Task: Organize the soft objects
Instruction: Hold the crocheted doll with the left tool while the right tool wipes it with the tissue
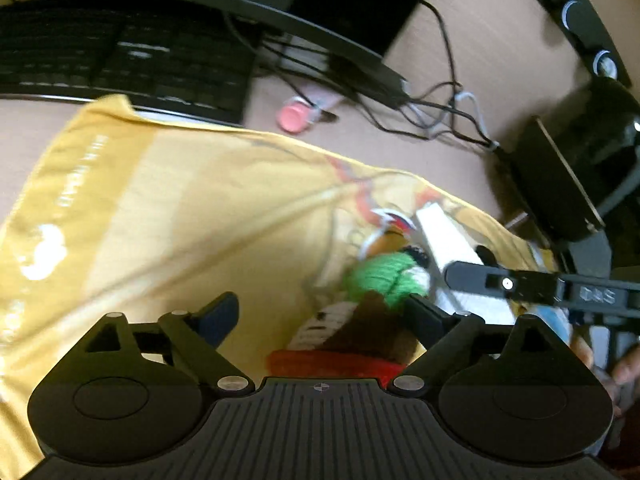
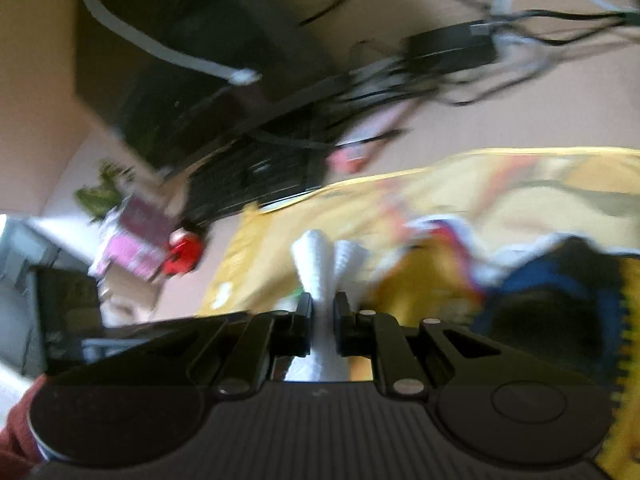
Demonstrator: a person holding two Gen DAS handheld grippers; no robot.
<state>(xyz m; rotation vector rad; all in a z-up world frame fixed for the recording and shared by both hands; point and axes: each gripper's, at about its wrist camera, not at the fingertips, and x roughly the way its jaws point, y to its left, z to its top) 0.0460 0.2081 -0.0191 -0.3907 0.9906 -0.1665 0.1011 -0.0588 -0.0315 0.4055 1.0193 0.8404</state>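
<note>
Pale wooden desk (image 1: 500,64), cluttered: black keyboard (image 1: 120,52) at the back, tangle of dark cables (image 1: 436,116), small pink round object (image 1: 294,118). A printed yellow fabric sheet (image 1: 180,208) covers the near half.

Left gripper (image 1: 324,312): jaws spread wide, holding nothing, poised over a heap of crocheted toys, with a green yarn piece (image 1: 384,276) and a red knitted band (image 1: 332,362) directly ahead.

Right gripper (image 2: 322,312): clamped on a white ribbed knitted piece (image 2: 320,264), pinched at its narrow waist, raised above the sheet. A dark blue and black knitted item (image 2: 552,300) lies just beside it to the right.

Both views blurred; exact contact with the heap cannot be told.

Judgement: mid-transfer of the white piece. Keep the pinch firm at the waist, lift clear of neighbouring yarn so nothing snags, and let the left jaws steady the heap.
</note>
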